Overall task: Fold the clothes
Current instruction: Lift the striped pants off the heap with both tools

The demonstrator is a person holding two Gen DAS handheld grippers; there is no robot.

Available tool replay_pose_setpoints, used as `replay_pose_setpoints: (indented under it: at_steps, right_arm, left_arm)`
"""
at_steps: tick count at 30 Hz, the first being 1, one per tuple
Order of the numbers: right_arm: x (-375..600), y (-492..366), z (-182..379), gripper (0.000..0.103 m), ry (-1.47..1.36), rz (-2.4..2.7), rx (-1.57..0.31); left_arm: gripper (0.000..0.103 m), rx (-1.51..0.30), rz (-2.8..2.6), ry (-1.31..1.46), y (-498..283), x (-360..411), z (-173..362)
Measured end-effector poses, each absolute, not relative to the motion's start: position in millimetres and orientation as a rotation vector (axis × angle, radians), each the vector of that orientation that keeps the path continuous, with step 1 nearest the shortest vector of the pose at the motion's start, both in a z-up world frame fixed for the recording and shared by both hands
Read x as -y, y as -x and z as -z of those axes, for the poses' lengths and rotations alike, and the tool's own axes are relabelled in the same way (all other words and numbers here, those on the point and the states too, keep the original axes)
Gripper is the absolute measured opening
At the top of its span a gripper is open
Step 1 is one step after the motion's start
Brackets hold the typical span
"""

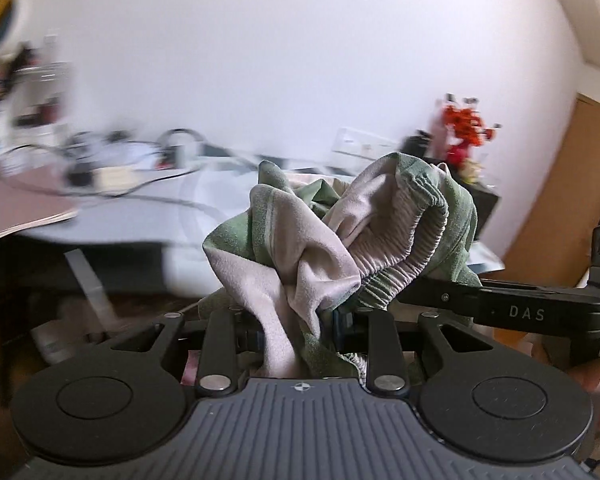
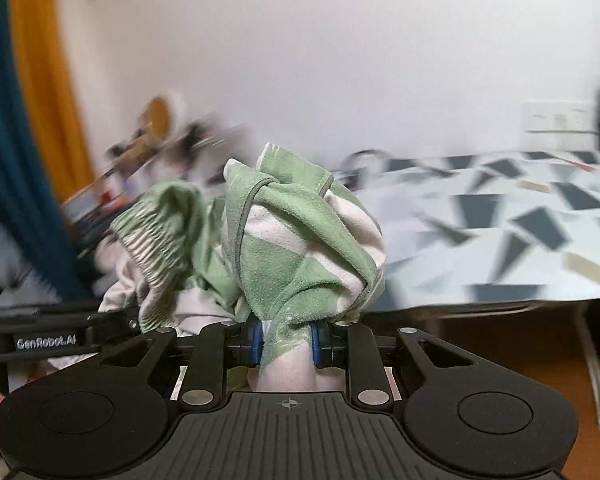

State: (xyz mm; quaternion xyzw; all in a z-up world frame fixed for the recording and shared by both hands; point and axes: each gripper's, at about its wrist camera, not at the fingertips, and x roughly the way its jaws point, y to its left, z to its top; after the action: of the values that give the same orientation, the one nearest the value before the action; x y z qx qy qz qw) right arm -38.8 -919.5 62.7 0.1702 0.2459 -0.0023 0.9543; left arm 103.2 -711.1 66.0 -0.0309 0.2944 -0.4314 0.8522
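- The left gripper (image 1: 296, 332) and right gripper (image 2: 287, 345) are each pinching a bunch of the green-and-pale garment (image 2: 300, 248), holding it up in front of the patterned table (image 2: 500, 240); judging by the crumple, spreading the grips apart should open it flat.
- Cables (image 1: 112, 168) and red flowers (image 1: 466, 128) are sitting on the table's far side, possibly crowding the laying space.

The left wrist camera sat just behind its own gripper (image 1: 296, 334), looking forward along the fingers, level across the room toward a white wall (image 1: 260, 60). The right wrist camera looked the same way over its gripper (image 2: 287, 342). Both were very near a bunched green and white garment (image 1: 332, 240) (image 2: 300, 248) and shared the patterned table (image 1: 204, 196) (image 2: 500, 232), and each saw the other gripper at its edge.
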Motion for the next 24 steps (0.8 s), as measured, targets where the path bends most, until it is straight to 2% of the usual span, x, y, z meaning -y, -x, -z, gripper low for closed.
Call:
replay_pose_setpoints:
  at_steps: [8,24]
  right_arm:
    - [1050.4,24.9,-61.0,0.019,-0.346,0.145,-0.462]
    - [1269.2,-132.6,-55.8,0.019,-0.363,0.233,-0.534]
  left_arm:
    - [0.028,-0.63,1.059,0.06,-136.8,838.5,-56.6]
    - [0.028,-0.735,1.109,0.079,-293.1,1030.7,-37.4]
